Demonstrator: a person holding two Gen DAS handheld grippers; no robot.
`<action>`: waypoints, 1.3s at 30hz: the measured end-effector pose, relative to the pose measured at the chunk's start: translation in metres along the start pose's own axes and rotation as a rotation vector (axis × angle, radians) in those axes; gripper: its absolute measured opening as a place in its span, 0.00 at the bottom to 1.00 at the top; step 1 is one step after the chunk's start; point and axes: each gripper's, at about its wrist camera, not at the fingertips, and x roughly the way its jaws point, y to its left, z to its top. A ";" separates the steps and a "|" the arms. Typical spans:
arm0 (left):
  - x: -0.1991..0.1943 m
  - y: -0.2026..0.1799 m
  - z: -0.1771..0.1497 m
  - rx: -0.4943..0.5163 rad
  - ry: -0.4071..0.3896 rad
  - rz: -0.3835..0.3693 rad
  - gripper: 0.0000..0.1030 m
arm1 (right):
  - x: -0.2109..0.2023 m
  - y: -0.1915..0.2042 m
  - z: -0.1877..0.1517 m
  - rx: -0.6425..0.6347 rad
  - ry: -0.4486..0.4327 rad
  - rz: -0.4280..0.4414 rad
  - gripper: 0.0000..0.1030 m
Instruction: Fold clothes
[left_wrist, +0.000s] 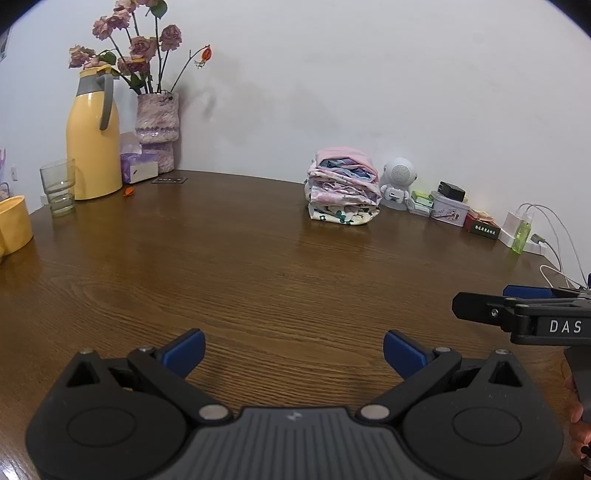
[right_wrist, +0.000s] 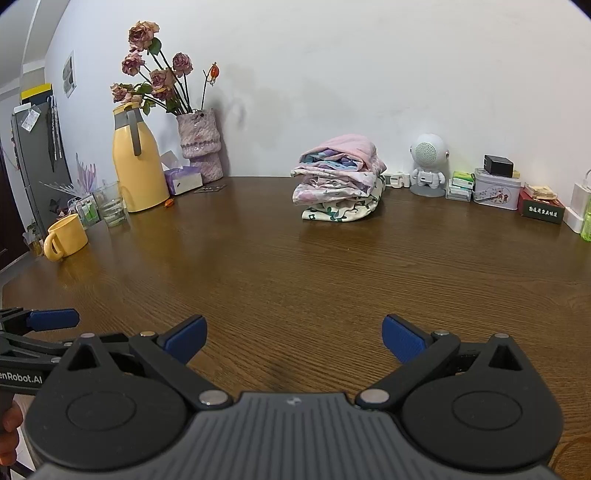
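Left gripper (left_wrist: 293, 354): spread wide, nothing between the blue pads, low centre of its own frame, over bare wood.
Right gripper (right_wrist: 293, 339): equally wide and empty; in the left wrist view its side profile enters at the right edge, so I judge the two tools sit side by side.
Clothes (right_wrist: 338, 179): a folded stack, pink piece on top and a floral print at the bottom, upper centre of both frames, near the wall and well apart from both grippers.
Table (right_wrist: 258, 266): brown wood grain; I see no loose garment on the stretch in front of me.
Neighbours: a white speaker figure (right_wrist: 428, 164) just right of the stack, a small tin (right_wrist: 496, 190) further right, a yellow jug (right_wrist: 138, 166) and vase of roses (right_wrist: 201, 144) at upper left.
Stage, my guess: the stack looks finished; either I fetch another piece or the job is near its end.
Doing it well: if the stack needs squaring, I would bring both tools in level, one at each side edge, pinch only the top layer's corners, and stay clear of the speaker figure.
Risk: a one-sided push could slide the layers apart.
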 end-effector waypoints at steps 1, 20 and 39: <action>0.000 0.000 0.000 -0.001 0.002 0.000 1.00 | 0.000 0.000 0.000 -0.001 0.000 0.000 1.00; 0.000 -0.003 -0.001 0.016 0.003 -0.019 1.00 | 0.003 0.001 -0.001 -0.005 0.010 -0.002 1.00; 0.001 -0.003 -0.002 0.014 0.010 -0.019 1.00 | 0.004 0.001 -0.001 -0.013 0.018 -0.004 1.00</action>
